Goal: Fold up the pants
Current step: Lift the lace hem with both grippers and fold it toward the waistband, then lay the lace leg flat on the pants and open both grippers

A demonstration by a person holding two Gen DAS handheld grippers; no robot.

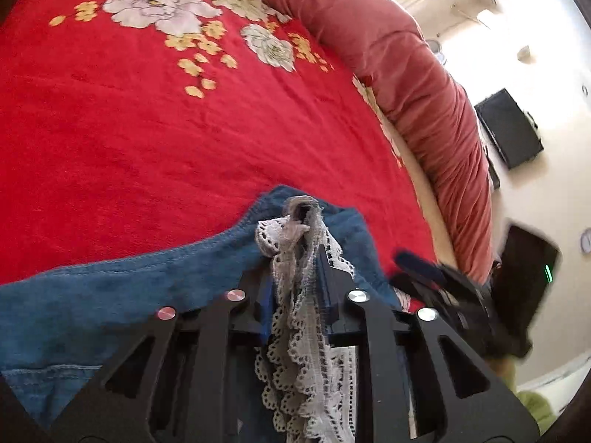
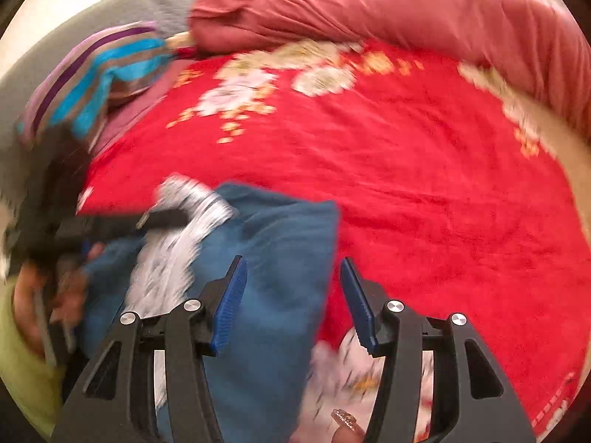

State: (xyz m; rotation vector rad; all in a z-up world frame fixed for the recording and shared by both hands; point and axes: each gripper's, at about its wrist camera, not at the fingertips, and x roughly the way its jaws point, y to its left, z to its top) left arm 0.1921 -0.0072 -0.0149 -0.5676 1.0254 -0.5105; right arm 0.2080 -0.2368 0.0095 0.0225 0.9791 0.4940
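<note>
Blue denim pants (image 1: 110,288) with a white lace trim (image 1: 295,332) lie on a red flowered blanket (image 1: 184,140). My left gripper (image 1: 304,236) is shut on a bunch of the lace, which drapes back between its fingers. In the right wrist view the pants (image 2: 280,229) lie folded under my right gripper (image 2: 291,262). Its blue pads (image 2: 229,302) stand apart over the denim, pressing on nothing. The left gripper (image 2: 162,217) shows blurred at the left of that view, with the lace (image 2: 177,251) in it. The right gripper (image 1: 417,269) shows blurred at the right of the left wrist view.
A rolled pink-red quilt (image 1: 424,85) lines the bed's far side. A striped pillow (image 2: 92,77) and grey headboard (image 2: 74,26) sit at the back left. A dark box (image 1: 509,129) stands on the floor. A hand in a lime-green sleeve (image 2: 22,369) holds the left gripper.
</note>
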